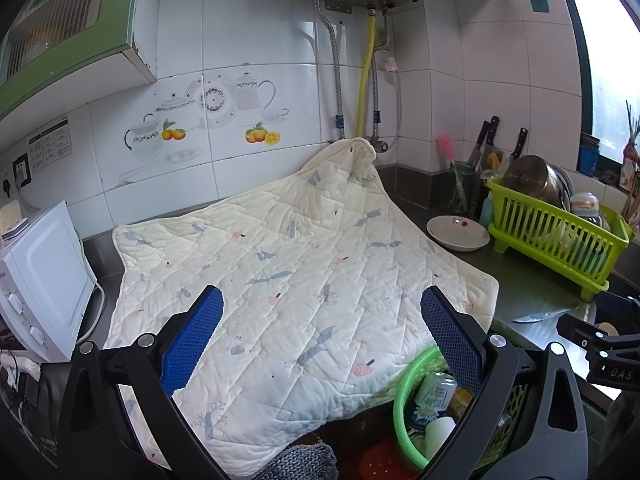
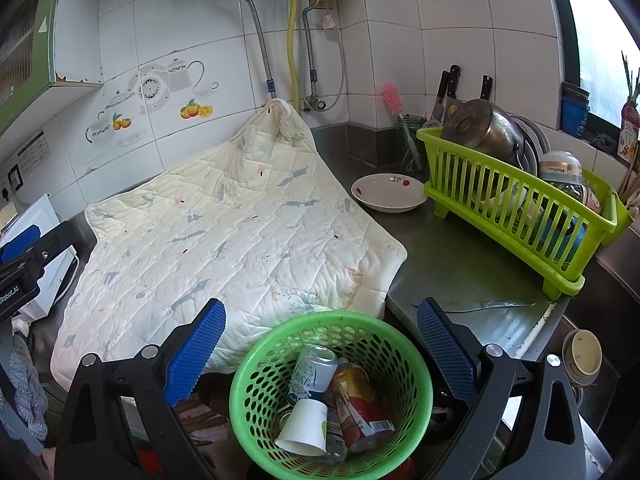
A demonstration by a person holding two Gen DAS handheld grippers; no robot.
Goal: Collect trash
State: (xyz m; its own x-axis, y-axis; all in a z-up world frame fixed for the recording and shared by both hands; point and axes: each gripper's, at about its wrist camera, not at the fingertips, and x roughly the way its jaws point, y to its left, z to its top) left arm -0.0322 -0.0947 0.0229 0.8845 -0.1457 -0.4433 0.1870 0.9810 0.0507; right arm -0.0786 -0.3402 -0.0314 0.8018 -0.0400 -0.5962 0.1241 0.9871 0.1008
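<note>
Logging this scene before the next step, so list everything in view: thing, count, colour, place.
basket: 1, green, front edge of counter, between right gripper's fingers
cans: at least 2, white-blue and red-gold, in basket
paper cup: 1, white, in basket
quilted cloth: 1, cream, spread on counter
bowl: 1, white, right of the cloth
dish rack: 1, lime green, right counter, holding a metal pot
knives: 3, black handles, on the wall
bottle brush: 1, pink, in jar
microwave: 1, white, left
left gripper: open, empty
right gripper: open, empty
</note>
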